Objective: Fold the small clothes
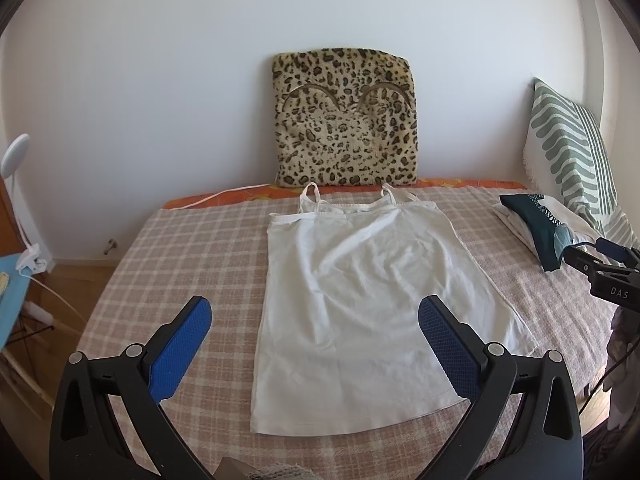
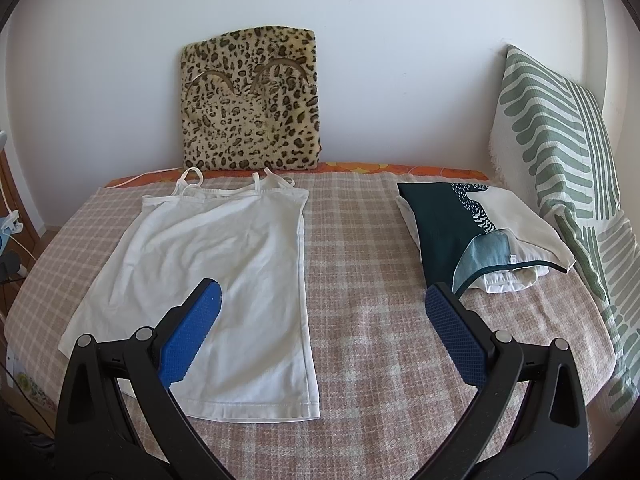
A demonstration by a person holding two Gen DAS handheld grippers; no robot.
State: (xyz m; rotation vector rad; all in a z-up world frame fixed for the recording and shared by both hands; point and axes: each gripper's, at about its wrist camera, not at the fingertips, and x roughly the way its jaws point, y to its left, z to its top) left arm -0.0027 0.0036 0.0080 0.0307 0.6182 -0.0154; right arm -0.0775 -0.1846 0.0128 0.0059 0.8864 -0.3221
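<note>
A white strappy top (image 1: 352, 304) (image 2: 212, 292) lies flat and spread out on the checked bed cover (image 1: 180, 264) (image 2: 380, 320), straps toward the wall, hem toward me. My left gripper (image 1: 316, 320) hovers open over the hem end, nothing between its blue pads. My right gripper (image 2: 322, 304) is open too, above the cover just right of the top, its left pad over the cloth. In the left wrist view the right gripper's black body (image 1: 600, 276) shows at the right edge. A folded pile of clothes (image 2: 476, 236) (image 1: 540, 224), dark green on white, sits at the right.
A leopard-print cushion (image 1: 346, 120) (image 2: 250, 102) leans on the wall behind the top. A green-striped pillow (image 2: 560, 132) (image 1: 572, 152) stands at the right. The bed's left edge drops to a wooden floor with a cable and a blue chair (image 1: 12, 284).
</note>
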